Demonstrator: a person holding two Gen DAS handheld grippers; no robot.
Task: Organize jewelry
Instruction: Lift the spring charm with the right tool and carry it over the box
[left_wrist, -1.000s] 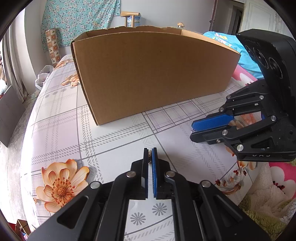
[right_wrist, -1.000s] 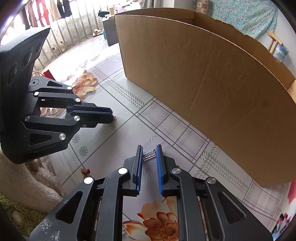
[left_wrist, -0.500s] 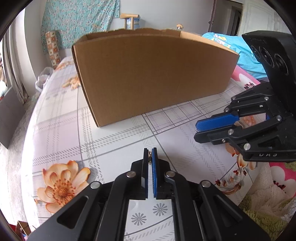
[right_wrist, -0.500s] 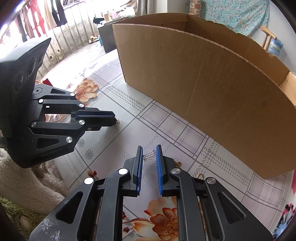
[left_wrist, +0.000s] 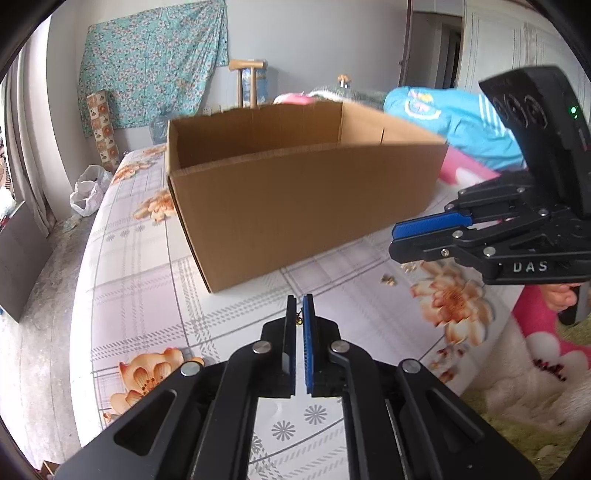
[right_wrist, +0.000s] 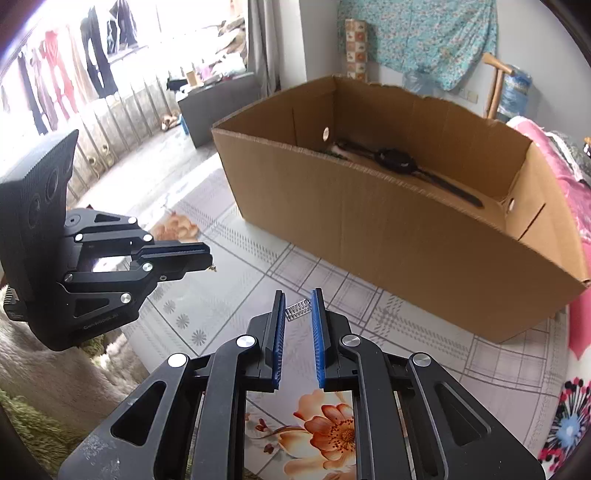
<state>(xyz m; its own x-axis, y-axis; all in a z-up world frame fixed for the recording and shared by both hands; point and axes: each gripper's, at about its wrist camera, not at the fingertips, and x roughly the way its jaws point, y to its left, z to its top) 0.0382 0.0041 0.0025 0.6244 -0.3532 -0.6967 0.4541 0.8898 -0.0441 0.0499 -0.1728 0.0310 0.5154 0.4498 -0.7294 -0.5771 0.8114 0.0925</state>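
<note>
My left gripper (left_wrist: 300, 299) is shut on a small gold earring (left_wrist: 297, 320) pinched between its blue pads; it also shows in the right wrist view (right_wrist: 205, 256), raised above the table. My right gripper (right_wrist: 298, 295) is shut on a silver comb-like hair clip (right_wrist: 298, 309) held crosswise between its pads; it shows in the left wrist view (left_wrist: 397, 242). An open cardboard box (right_wrist: 388, 221) stands ahead with a black watch (right_wrist: 395, 158) lying inside. A small gold piece (left_wrist: 388, 279) lies on the tablecloth under the right gripper.
The table carries a white checked cloth with orange flowers (left_wrist: 147, 373). A fluffy blanket (left_wrist: 517, 387) lies at the right edge. Blue and pink clothing (left_wrist: 454, 118) is piled behind the box (left_wrist: 306, 206). A dark cabinet (right_wrist: 218, 103) stands on the floor beyond the table.
Both grippers have risen with their items, so the box's inside and the watch now show. The box looks farther and lower in both views.
</note>
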